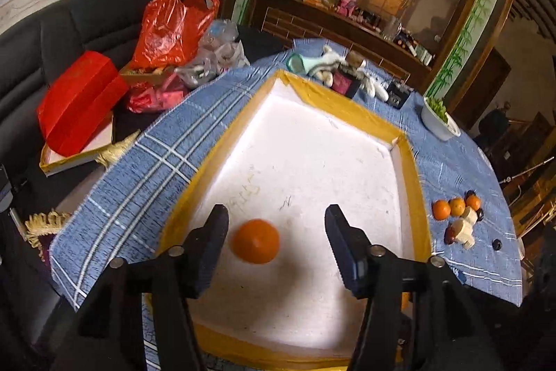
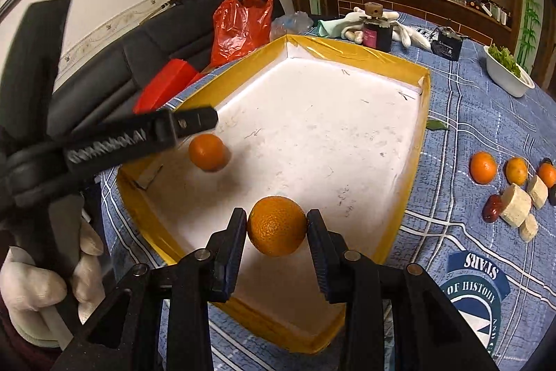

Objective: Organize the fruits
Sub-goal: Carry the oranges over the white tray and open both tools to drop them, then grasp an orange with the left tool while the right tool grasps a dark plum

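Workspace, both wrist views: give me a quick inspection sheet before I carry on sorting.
Surface: round table under a blue plaid cloth.
Job's things: white tray with yellow rim; one orange inside it; a second orange held above it; loose oranges, pale chunks and dark fruits on the cloth to the right.
Clutter: white gloves, dark boxes, white bowl of greens.
Grippers: left gripper open above the tray orange; right gripper shut on the second orange.
Cables: nothing seen.
Surroundings: dark sofa with red plastic bag and red box; wood-framed glass cabinet behind.
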`<state>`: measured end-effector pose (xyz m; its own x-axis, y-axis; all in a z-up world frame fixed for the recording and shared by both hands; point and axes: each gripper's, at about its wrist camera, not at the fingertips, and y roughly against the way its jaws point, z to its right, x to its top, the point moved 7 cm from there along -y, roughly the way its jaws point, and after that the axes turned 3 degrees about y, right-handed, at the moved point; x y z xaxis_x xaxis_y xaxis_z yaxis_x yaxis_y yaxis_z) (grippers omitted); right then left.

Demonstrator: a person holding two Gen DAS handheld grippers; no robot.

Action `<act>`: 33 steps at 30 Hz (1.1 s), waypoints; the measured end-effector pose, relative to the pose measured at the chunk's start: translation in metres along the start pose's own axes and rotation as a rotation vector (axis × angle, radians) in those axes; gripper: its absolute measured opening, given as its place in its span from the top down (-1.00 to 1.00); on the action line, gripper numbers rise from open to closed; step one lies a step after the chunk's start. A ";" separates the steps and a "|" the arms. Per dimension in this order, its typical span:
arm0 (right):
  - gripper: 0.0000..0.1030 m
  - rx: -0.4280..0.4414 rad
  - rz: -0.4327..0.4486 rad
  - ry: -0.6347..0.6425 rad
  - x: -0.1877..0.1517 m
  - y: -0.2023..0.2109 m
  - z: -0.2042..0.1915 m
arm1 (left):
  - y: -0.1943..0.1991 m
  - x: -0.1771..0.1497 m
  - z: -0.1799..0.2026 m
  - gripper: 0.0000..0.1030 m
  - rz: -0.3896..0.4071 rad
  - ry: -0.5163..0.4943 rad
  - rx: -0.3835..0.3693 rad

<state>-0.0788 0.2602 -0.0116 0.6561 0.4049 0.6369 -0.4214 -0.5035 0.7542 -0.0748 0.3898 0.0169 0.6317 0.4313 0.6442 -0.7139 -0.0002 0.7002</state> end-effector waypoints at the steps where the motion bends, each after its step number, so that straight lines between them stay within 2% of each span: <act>1: 0.08 0.001 0.007 -0.004 0.000 0.002 0.000 | 0.003 0.001 0.001 -0.21 0.007 0.001 -0.005; 2: -0.12 0.000 0.017 -0.007 0.002 0.004 0.000 | 0.007 0.002 0.003 -0.23 0.015 0.002 -0.010; 4: -0.21 -0.003 0.045 -0.016 0.003 0.014 0.003 | 0.014 0.003 0.006 -0.28 0.029 0.002 -0.017; 12: -0.21 -0.022 0.123 -0.083 -0.004 0.058 0.027 | 0.038 0.003 0.025 -0.42 0.057 -0.017 -0.054; 15: -0.21 -0.042 0.171 -0.151 -0.013 0.088 0.053 | 0.047 0.001 0.034 -0.50 0.066 -0.033 -0.069; 19: -0.22 -0.109 0.224 -0.283 -0.036 0.127 0.108 | 0.057 -0.004 0.045 -0.54 0.076 -0.058 -0.087; 21: -0.22 -0.153 0.216 -0.335 -0.055 0.139 0.134 | 0.057 -0.007 0.054 -0.54 0.069 -0.073 -0.099; 23: -0.22 -0.166 0.195 -0.348 -0.067 0.142 0.142 | 0.056 -0.012 0.064 -0.54 0.057 -0.087 -0.111; 33: -0.20 -0.232 0.034 -0.253 -0.114 0.105 0.135 | 0.049 -0.039 0.107 -0.54 -0.001 -0.205 -0.147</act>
<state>-0.1131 0.0585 -0.0268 0.7612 0.1741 0.6247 -0.5580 -0.3149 0.7678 -0.1024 0.2764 0.0588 0.6697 0.2392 0.7030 -0.7401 0.1379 0.6582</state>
